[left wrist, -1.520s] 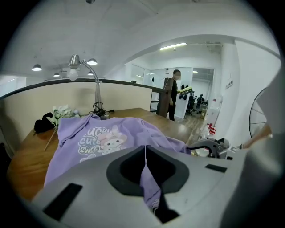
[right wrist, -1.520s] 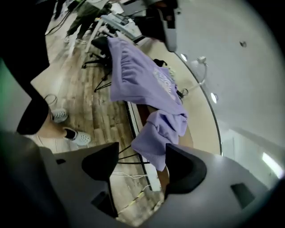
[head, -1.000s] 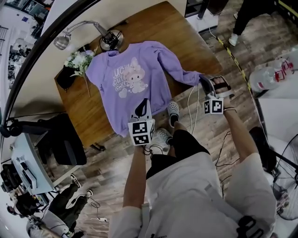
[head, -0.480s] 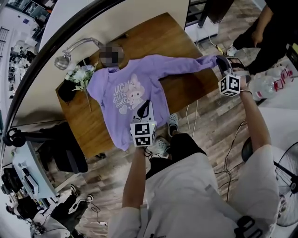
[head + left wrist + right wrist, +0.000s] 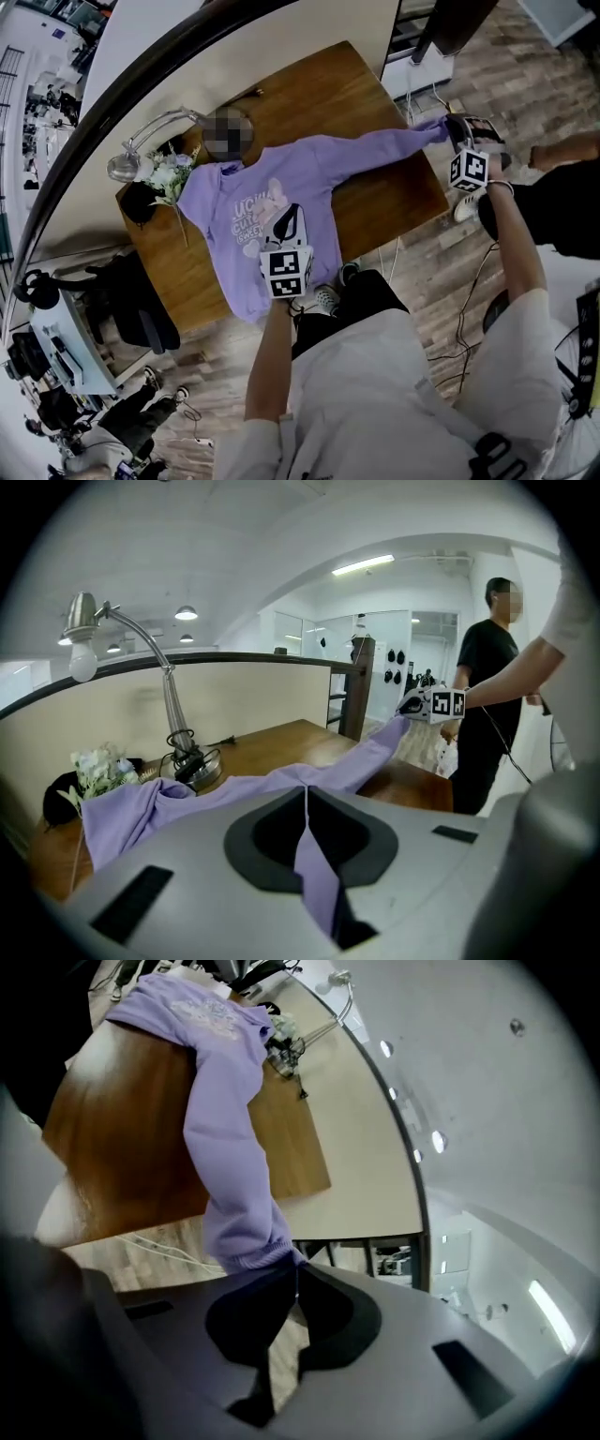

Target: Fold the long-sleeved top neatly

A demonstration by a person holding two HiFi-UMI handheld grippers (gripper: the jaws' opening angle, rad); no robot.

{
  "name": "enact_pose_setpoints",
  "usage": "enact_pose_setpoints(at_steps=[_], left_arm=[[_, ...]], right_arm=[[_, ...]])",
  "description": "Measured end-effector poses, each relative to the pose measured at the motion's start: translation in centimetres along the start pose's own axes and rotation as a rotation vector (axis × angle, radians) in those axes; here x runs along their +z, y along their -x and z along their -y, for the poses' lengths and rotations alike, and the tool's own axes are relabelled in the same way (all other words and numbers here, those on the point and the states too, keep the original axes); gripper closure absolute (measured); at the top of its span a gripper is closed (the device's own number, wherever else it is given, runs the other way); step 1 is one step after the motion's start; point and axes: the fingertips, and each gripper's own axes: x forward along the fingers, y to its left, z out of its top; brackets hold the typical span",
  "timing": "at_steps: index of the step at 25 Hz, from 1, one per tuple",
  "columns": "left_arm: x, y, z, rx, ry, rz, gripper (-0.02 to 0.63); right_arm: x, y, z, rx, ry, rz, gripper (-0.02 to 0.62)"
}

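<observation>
A purple long-sleeved top [image 5: 272,202] with a rabbit print lies face up on the wooden table [image 5: 394,197]. My left gripper [image 5: 290,214] is shut on the top's hem at the table's near edge; in the left gripper view purple cloth [image 5: 314,874] runs between the closed jaws of this gripper [image 5: 306,797]. My right gripper [image 5: 449,123] is shut on a sleeve cuff [image 5: 248,1251], past the table's right corner. That sleeve [image 5: 375,148] is drawn out straight from the shoulder. The right gripper [image 5: 296,1274] has the cuff bunched at its tips. The other sleeve is tucked by the flowers.
A metal desk lamp [image 5: 159,131] and a bunch of white flowers [image 5: 167,174] stand at the table's far left. A black chair [image 5: 131,300] is left of the table. Cables [image 5: 394,258] trail on the floor. A person in black [image 5: 486,705] stands near the right gripper.
My right gripper has carried the cuff up and to the right, pulling the sleeve out straight across the table. The left gripper kept its hold on the hem and shifted slightly.
</observation>
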Motion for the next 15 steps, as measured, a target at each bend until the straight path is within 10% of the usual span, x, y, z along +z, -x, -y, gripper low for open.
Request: enact_pose_setpoints(at_steps=[15], left_arm=[[-4.0, 1.4, -6.0, 0.133, 0.057, -0.079, 0.577]], right_arm=[[-5.9, -5.7, -10.3, 0.436, -0.578, -0.18, 0.419]])
